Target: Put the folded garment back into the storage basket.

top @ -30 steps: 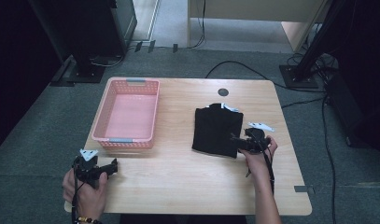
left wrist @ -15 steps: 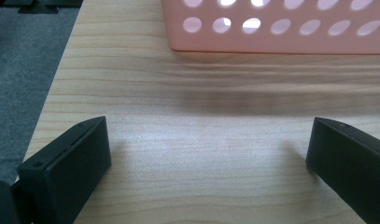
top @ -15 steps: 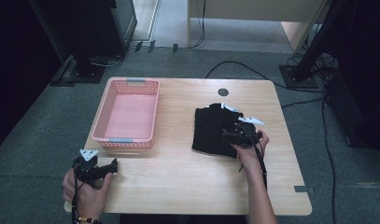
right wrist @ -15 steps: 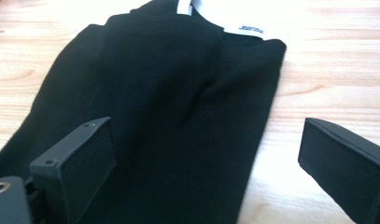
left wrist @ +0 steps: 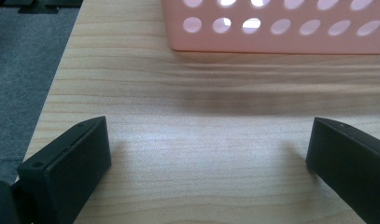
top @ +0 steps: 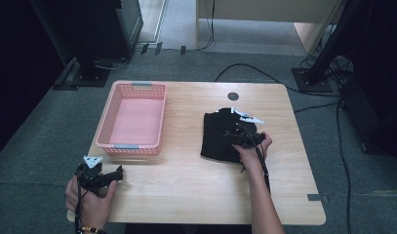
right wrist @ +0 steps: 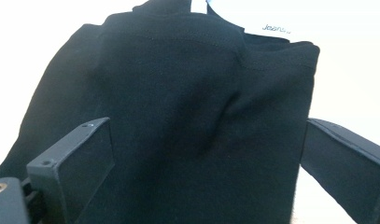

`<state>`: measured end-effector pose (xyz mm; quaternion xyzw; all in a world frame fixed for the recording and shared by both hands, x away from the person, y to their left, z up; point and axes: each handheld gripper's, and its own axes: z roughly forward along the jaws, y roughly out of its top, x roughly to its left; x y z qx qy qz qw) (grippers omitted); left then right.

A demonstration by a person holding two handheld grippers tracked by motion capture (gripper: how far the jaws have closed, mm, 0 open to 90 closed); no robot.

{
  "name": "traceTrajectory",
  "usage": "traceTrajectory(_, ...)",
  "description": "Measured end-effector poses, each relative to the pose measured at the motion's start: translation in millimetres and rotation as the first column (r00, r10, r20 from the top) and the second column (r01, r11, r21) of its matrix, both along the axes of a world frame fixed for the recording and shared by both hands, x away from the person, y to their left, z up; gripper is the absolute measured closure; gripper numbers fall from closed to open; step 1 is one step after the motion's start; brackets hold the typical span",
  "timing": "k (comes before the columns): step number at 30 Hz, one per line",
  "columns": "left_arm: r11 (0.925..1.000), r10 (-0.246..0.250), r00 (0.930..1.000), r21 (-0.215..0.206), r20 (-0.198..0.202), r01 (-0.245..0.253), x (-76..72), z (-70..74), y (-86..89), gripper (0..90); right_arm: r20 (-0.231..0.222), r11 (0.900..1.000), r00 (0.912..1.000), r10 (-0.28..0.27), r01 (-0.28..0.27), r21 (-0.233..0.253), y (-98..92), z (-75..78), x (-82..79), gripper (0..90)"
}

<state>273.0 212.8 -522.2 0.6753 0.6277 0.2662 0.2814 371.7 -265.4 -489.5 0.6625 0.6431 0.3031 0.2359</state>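
Wooden table (top: 186,195) on grey carpet (top: 35,146); both tongs (left wrist: 208,154) (right wrist: 204,158) wide apart, empty.

We see the folded black garment (right wrist: 178,116) run off the bottom edge in the right gripper view, its white label (right wrist: 276,29) too small to read fully. In the left gripper view the pink perforated plastic basket (left wrist: 290,28) is cut off at top and right. The right gripper (top: 242,139) partly hides the garment from above.
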Motion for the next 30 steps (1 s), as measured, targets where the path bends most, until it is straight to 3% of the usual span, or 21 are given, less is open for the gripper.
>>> traceTrajectory(11,1.0000,0.000,1.0000,0.000,0.001,0.000,0.0,-0.1,0.0,0.0,-0.009,1.000,0.9999,0.008,-0.008,-0.022,13.2,-4.2,14.8,1.7)
traceTrajectory(21,1.0000,0.001,1.0000,-0.001,0.002,-0.001,0.1,-0.1,-0.1,0.0,-0.029,1.000,0.9994,-0.018,0.018,-0.015,18.9,-12.7,25.7,0.0)
traceTrajectory(30,1.0000,0.001,1.0000,-0.002,0.002,-0.001,0.1,-0.1,-0.1,0.0,-0.022,0.998,0.9987,-0.046,0.045,-0.041,23.8,-18.3,32.7,0.0)
